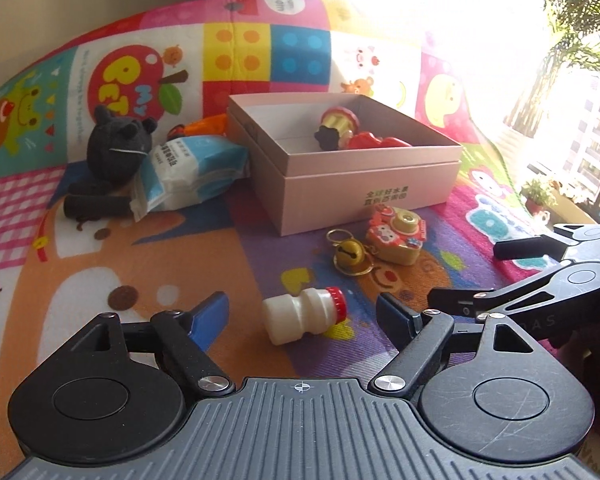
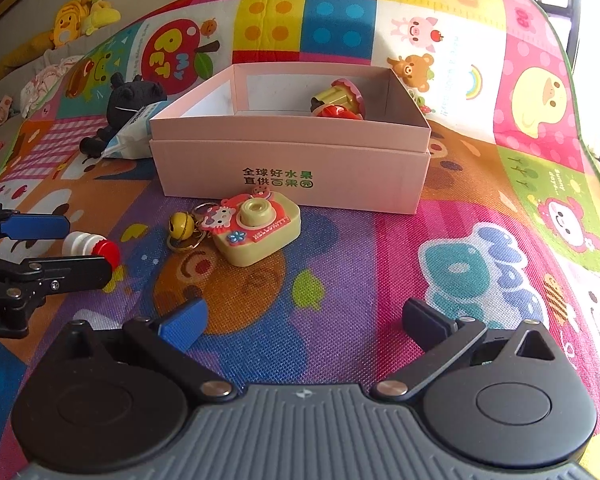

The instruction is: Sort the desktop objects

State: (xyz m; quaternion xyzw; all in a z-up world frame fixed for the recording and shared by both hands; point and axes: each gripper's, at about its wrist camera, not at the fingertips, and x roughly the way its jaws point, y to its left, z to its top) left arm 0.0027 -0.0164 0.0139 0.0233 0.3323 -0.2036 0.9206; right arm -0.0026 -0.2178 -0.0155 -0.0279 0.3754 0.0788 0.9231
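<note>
Here the little white bottle (image 1: 300, 314) is seen lying on its side between the wide-open fingers (image 1: 210, 314) of the left gripper (image 1: 304, 312), not touched, nothing held.

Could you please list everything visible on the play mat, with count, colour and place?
box: one, pink, mid-mat, open
toys in box: two or so, red and gold
toy camera: one, cream and red, before the box
bell keyring: one, gold, left of camera
small bottle: one, white, red cap, lying on its side
plush toy: one, black, left of box
wipes pack: one, blue-white, against plush
play mat: one, multicoloured
left gripper: open, around bottle
right gripper: open, empty
</note>
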